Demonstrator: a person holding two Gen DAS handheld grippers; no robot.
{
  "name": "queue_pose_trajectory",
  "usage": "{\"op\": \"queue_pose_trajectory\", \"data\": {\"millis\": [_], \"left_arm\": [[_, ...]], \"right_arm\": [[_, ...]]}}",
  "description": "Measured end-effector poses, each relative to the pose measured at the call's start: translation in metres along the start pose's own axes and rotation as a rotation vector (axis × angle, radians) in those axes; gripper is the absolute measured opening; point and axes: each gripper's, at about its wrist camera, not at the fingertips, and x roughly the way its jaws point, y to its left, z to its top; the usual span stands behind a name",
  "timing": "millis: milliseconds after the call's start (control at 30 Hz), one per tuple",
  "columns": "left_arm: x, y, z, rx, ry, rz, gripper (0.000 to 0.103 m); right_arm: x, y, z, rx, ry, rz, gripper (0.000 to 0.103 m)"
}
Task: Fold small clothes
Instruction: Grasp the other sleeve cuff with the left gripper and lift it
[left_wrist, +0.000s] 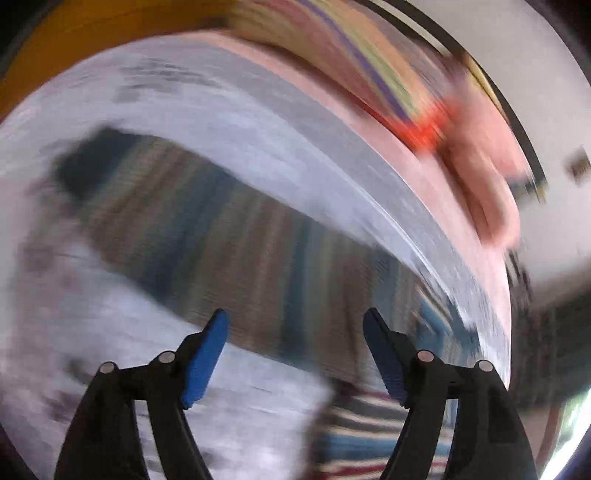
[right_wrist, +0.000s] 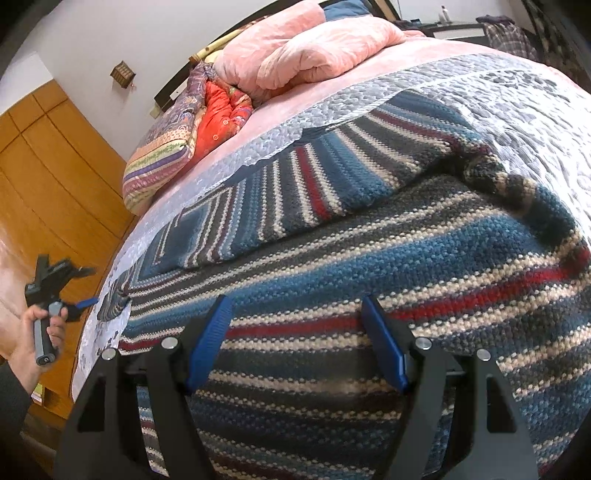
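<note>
A striped knit sweater (right_wrist: 369, 236) in blue, grey, cream and red lies spread on the bed, with one sleeve (right_wrist: 295, 184) folded across its body. My right gripper (right_wrist: 297, 301) hovers open just above the sweater's near part, with nothing between its blue fingers. At the bed's left edge a hand holds my left gripper (right_wrist: 83, 304), close to the sweater's cuff (right_wrist: 110, 306). The left wrist view is heavily motion-blurred. It shows the left gripper (left_wrist: 295, 321) open and empty, with the sweater (left_wrist: 240, 240) as a striped smear ahead.
A grey quilted coverlet (right_wrist: 517, 92) covers the bed. A bunched pink blanket (right_wrist: 314, 48), a red garment (right_wrist: 221, 114) and a colourful striped quilt (right_wrist: 159, 155) are piled at the far end. A wooden wardrobe (right_wrist: 55, 166) stands left of the bed.
</note>
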Motion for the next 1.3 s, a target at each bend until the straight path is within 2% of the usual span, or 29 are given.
{"op": "queue_pose_trajectory", "data": {"millis": [33, 100, 167, 267, 433, 533, 600, 633, 667, 733, 800, 900, 1033, 1167, 1300], "left_arm": [[-0.011, 0.032, 0.013, -0.063, -0.037, 0.019, 0.076], [-0.022, 0.072, 0.032, -0.138, -0.093, 0.057, 0.076], [-0.021, 0.102, 0.044, -0.208, -0.115, 0.068, 0.076], [-0.007, 0.144, 0.061, -0.299, -0.109, 0.036, 0.076], [0.023, 0.159, 0.072, -0.313, -0.099, 0.021, 0.076], [0.027, 0.165, 0.077, -0.324, -0.131, 0.018, 0.074], [0.027, 0.164, 0.082, -0.317, -0.151, 0.055, 0.049], [0.029, 0.165, 0.086, -0.317, -0.147, 0.065, 0.022], [0.031, 0.167, 0.088, -0.325, -0.135, 0.057, 0.015], [0.028, 0.164, 0.09, -0.312, -0.141, 0.05, 0.01], [0.015, 0.154, 0.09, -0.275, -0.163, 0.041, 0.008], [-0.011, 0.122, 0.093, -0.236, -0.203, -0.037, 0.008], [-0.065, 0.038, 0.091, -0.122, -0.255, -0.182, 0.007], [-0.1, -0.045, 0.074, -0.009, -0.264, -0.3, 0.007], [-0.11, -0.122, 0.053, 0.093, -0.236, -0.371, 0.007]], "right_arm": [[0.0, 0.002, 0.0, -0.008, -0.001, 0.001, 0.073], [-0.001, 0.006, -0.002, -0.028, -0.003, -0.004, 0.073], [0.001, 0.008, -0.005, -0.04, 0.001, -0.013, 0.073], [0.005, 0.011, -0.007, -0.053, 0.008, -0.028, 0.074], [0.011, 0.014, -0.009, -0.079, 0.013, -0.049, 0.074], [0.013, 0.015, -0.011, -0.086, 0.015, -0.059, 0.075], [0.014, 0.017, -0.012, -0.095, 0.014, -0.067, 0.075], [0.015, 0.018, -0.012, -0.099, 0.014, -0.069, 0.076], [0.015, 0.019, -0.012, -0.103, 0.014, -0.071, 0.076], [0.016, 0.019, -0.012, -0.108, 0.013, -0.076, 0.076], [0.016, 0.019, -0.012, -0.106, 0.013, -0.078, 0.075], [0.013, 0.021, -0.011, -0.105, 0.009, -0.083, 0.075], [0.003, 0.026, -0.009, -0.1, -0.003, -0.08, 0.075], [-0.014, 0.032, -0.008, -0.071, -0.013, -0.064, 0.075], [-0.038, 0.036, -0.005, -0.052, -0.035, -0.042, 0.075]]}}
